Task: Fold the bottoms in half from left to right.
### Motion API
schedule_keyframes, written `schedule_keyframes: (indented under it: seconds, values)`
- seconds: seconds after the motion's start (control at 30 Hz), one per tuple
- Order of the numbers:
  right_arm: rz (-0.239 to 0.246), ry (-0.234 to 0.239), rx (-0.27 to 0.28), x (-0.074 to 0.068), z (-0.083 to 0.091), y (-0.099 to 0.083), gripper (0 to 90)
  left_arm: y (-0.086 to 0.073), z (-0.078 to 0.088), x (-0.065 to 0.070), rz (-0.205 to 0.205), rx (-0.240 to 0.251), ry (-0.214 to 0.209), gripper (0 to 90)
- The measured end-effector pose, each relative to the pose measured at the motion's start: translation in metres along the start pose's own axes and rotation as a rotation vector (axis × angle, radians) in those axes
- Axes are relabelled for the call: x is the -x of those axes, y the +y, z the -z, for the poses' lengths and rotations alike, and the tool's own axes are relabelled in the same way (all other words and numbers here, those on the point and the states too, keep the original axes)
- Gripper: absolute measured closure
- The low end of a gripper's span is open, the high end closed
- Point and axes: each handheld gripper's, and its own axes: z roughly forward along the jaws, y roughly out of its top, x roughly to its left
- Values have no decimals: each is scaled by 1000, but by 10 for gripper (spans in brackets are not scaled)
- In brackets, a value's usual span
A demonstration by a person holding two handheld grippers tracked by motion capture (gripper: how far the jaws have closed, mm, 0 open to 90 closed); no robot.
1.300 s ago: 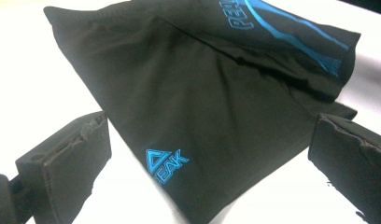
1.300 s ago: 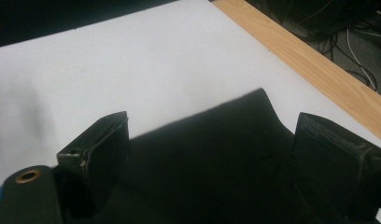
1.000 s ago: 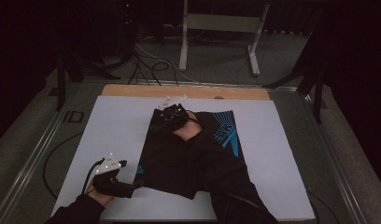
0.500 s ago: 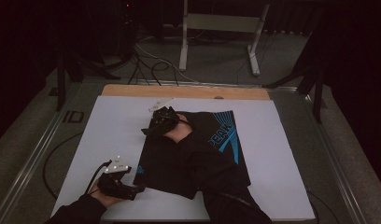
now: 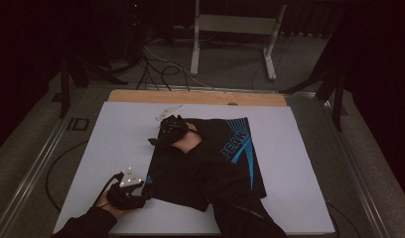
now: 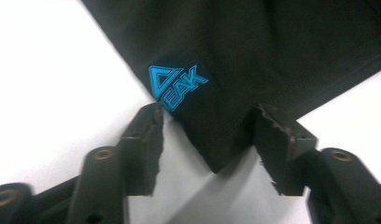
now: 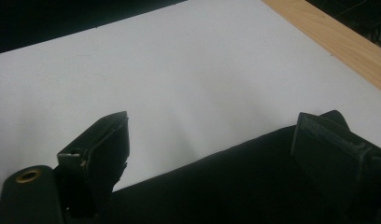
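A black garment (image 5: 210,163) with a blue PEAK print (image 5: 237,141) lies flat on the white table (image 5: 106,139). My left gripper (image 5: 145,187) sits at the garment's near left corner. In the left gripper view that corner (image 6: 216,140), with a small blue logo (image 6: 177,84), lies between the jaws (image 6: 207,135); they have just been closing and small gaps remain beside the cloth. My right gripper (image 5: 163,134) rests at the garment's far left corner, held by a dark-sleeved arm lying across the cloth. Its jaws (image 7: 216,123) stand wide open over the black edge (image 7: 235,177).
A wooden strip (image 5: 195,96) runs along the table's far edge (image 7: 338,42). Behind it, cables (image 5: 161,67) and a metal stand (image 5: 235,25) are on the floor. Bare white tabletop lies left and right of the garment.
The right gripper has shifted left and slightly nearer along the garment's far edge. The left gripper has stayed at the near corner, edging toward the cloth.
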Motion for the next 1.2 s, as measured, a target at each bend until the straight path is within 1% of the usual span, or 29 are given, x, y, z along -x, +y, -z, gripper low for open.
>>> schedule_keyframes:
  seconds: [0.03, 0.07, 0.1, 0.13, 0.2, 0.27, 0.3, 0.33, 0.37, 0.4, 0.43, 0.47, 0.53, 0.57, 0.6, 0.67, 0.7, 0.73, 0.8, 0.83, 0.87, 0.93, 1.0, 1.03, 1.13, 1.17, 1.2]
  values:
    - [-2, 0, 1, 0, -2, -1, 115, 1, 0, 1, -3, 1, -3, 512]
    - [-2, 0, 1, 0, -2, -1, 115, 1, 0, 2, -7, -3, -10, 512]
    - [-3, 1, 0, -1, -2, -1, 115, 2, 0, 3, -4, -2, -15, 584]
    - [-3, 1, 0, -1, -2, -1, 115, 2, 0, 4, 1, -2, -15, 584]
    - [-3, 6, 1, -2, -3, -1, 115, 3, -1, 4, 12, 0, -17, 618]
    - [-8, 3, -7, -2, -3, 0, 115, 3, -1, 4, 18, 5, -24, 699]
    - [-8, 3, -7, -2, -3, 0, 115, 3, -1, 4, 20, 6, -36, 699]
    - [-6, 7, 1, 0, -3, 0, 115, 3, -1, 5, 19, 7, -42, 779]
    - [-8, 1, 1, 0, -3, 1, 115, 4, 0, 6, 10, 5, -42, 796]
    - [-8, 1, 1, 0, -3, 1, 115, 4, 0, 6, 4, 9, -44, 796]
    - [-8, 2, 7, 0, -3, 1, 115, 5, 2, 6, 7, 13, -45, 816]
    - [-6, -2, 15, 2, -3, 2, 114, 5, 4, 6, 26, 41, -58, 845]
    - [-10, -8, 16, 3, -2, 2, 114, 6, 6, 6, 32, 48, -55, 849]
    - [-13, -8, 27, 4, -2, 3, 114, 6, 8, 6, 29, 59, -51, 850]
    - [-29, -16, 37, 6, -2, 4, 115, 7, 8, 6, 26, 63, -47, 851]
    - [-40, -17, 35, 8, -3, 4, 115, 7, 9, 8, 19, 67, -44, 854]
    - [-35, -25, 33, 10, -5, 5, 115, 7, 9, 8, 19, 68, -45, 854]
    - [-30, -40, 26, 11, -6, 6, 115, 7, 9, 9, 16, 66, -49, 854]
    - [-31, -47, 20, 13, -7, 7, 115, 7, 8, 8, 15, 58, -51, 854]
    - [-30, -55, 15, 17, -10, 10, 130, 6, 8, 8, 15, 57, -55, 855]
    - [-19, -59, 10, 18, -11, 11, 130, 6, 8, 7, 20, 56, -58, 854]
    - [-14, -61, -1, 19, -12, 12, 130, 6, 8, 7, 20, 57, -59, 858]
    - [-31, -52, -17, 24, -16, 13, 134, 7, 9, 8, 23, 60, -60, 859]
    - [-42, -56, -22, 26, -17, 13, 134, 7, 9, 8, 22, 61, -59, 859]
    - [-34, -52, -33, 30, -21, 13, 137, 7, 10, 8, 28, 71, -57, 859]
    - [-46, -52, -42, 34, -26, 12, 138, 7, 11, 7, 28, 77, -53, 858]
    - [-47, -49, -52, 36, -28, 11, 139, 7, 11, 7, 34, 87, -54, 858]
